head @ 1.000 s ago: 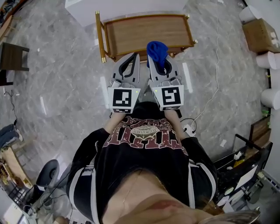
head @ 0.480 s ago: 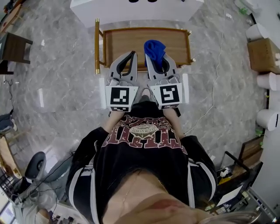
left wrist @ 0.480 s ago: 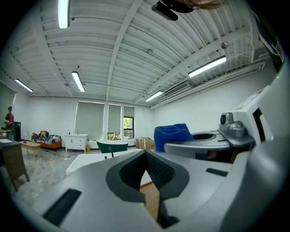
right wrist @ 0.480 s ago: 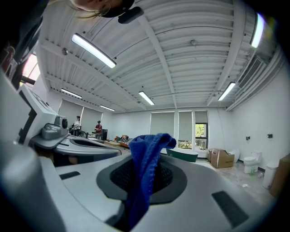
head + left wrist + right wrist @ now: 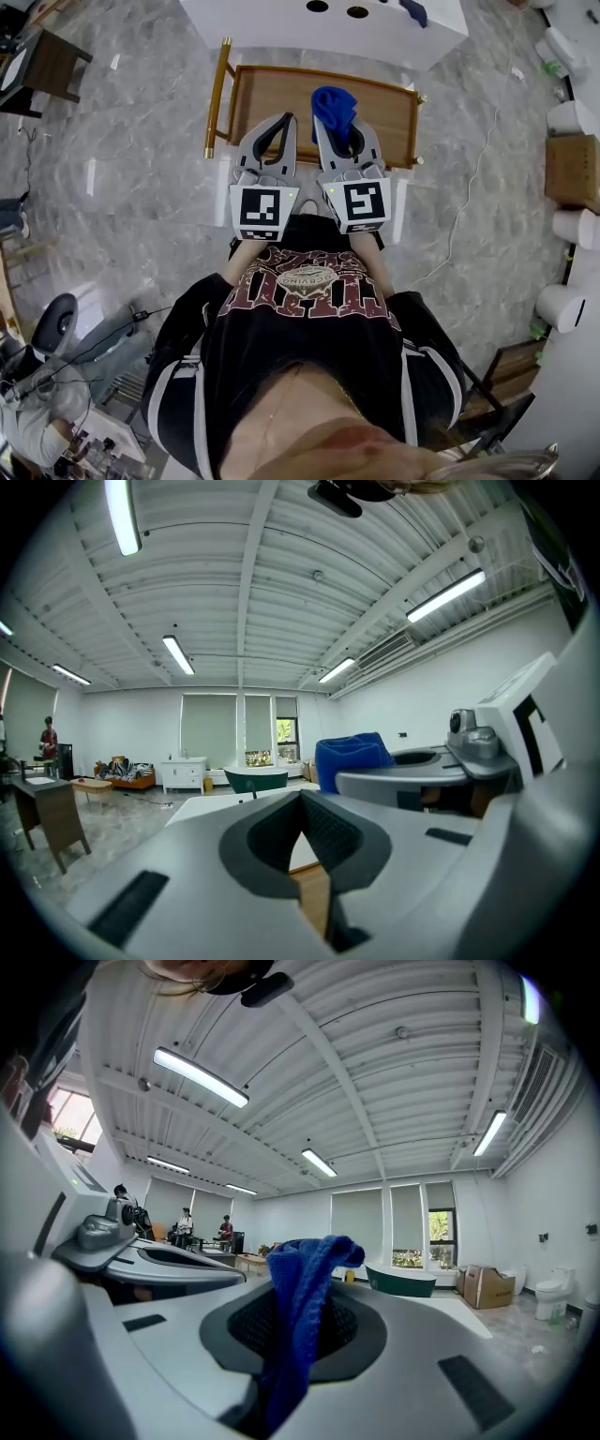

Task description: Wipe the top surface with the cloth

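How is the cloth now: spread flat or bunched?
Bunched: the cloth is a crumpled wad pinched in the right tool, not laid flat on the wooden top.

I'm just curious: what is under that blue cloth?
The wooden cart top lies below the blue cloth, which the right gripper holds. The patch right beneath is covered.

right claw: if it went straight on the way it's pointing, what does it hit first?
Probably nothing close. The right claw, shut on the cloth, points roughly level, over the wooden cart rather than down at it. Next in line seems the white table behind, but depth is unclear.
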Demonstrator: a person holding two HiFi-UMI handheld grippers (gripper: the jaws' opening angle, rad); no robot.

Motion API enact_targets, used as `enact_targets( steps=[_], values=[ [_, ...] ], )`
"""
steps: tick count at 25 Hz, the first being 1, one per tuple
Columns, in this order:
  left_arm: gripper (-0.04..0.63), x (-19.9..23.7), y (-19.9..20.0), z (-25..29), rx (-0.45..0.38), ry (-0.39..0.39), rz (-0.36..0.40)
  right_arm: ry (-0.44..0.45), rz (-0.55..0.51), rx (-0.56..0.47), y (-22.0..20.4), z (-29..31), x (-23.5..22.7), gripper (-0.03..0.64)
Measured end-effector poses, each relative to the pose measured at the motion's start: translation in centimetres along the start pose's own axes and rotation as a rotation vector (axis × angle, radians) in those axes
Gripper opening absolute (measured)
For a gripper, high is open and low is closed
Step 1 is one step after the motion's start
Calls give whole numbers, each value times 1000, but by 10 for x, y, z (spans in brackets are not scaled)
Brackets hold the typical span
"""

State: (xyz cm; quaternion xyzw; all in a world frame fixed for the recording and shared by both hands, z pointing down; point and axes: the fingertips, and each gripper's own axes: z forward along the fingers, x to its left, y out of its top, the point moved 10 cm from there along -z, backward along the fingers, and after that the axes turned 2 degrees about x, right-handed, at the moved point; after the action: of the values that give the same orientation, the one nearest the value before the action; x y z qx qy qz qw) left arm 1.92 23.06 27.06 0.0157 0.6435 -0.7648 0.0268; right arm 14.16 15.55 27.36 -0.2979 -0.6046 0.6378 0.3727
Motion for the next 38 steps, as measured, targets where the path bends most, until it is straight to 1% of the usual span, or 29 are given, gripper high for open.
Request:
enact_targets(
  steps=[4, 7, 10, 17, 23, 32, 35, 38],
  values=[
    [49, 12, -6, 6, 16, 32, -14, 36, 5, 12, -6, 18, -1, 64],
    [49, 27, -7, 15, 17, 33, -31, 45, 8, 12, -5, 35, 0, 64],
    [49, 46, -8, 26, 15, 13, -35, 26, 10, 18, -4, 55, 2, 64],
    [49, 112, -4, 74, 8, -79, -18, -32, 8, 30, 4, 126, 9, 64],
    [49, 155, -6, 105, 8, -141, -32, -69, 3, 51, 7, 176, 15, 64],
    [49, 203, -20, 122, 31, -178, -40, -107, 6, 101, -2, 230, 24, 64],
    [49, 206, -27, 133, 44, -177, -38, -109, 10, 108, -10, 240, 18, 64],
    [49, 203, -32, 145, 67, -160, -44, -93, 21, 118, -17, 245, 5, 64]
  ],
)
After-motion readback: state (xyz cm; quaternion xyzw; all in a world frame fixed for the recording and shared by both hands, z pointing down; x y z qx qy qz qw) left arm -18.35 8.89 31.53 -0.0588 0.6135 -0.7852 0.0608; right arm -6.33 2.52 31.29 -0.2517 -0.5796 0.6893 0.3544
